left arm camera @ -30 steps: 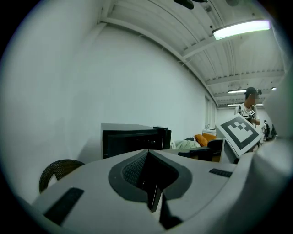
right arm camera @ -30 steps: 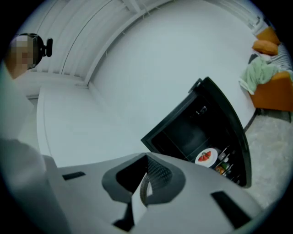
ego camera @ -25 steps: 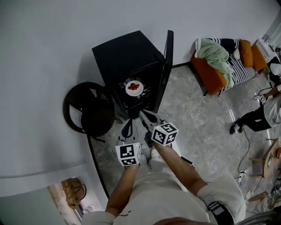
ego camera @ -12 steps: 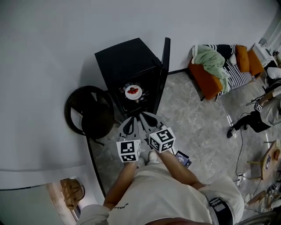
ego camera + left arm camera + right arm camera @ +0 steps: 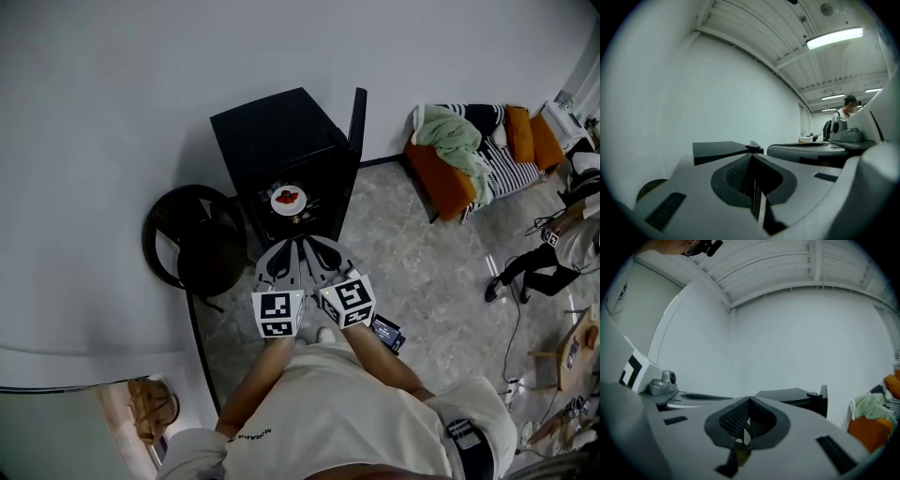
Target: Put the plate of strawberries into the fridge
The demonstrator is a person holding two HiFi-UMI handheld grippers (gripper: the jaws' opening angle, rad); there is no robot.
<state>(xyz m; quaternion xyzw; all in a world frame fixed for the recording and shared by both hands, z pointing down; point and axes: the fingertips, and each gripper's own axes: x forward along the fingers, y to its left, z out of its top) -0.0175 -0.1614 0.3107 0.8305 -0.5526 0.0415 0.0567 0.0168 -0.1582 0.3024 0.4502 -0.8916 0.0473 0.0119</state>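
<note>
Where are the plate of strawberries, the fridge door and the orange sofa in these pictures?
plate of strawberries (image 5: 289,198): head view, on the red berries.
fridge door (image 5: 355,141): head view, upper edge of the open door.
orange sofa (image 5: 442,176): head view, its orange side.

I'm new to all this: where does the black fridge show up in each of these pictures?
Head view: the fridge stands upper centre, door open.
Left gripper view: only its flat top shows, left of centre.
Right gripper view: it sits right of centre.
Shared landmark: the white wall behind it.
</note>
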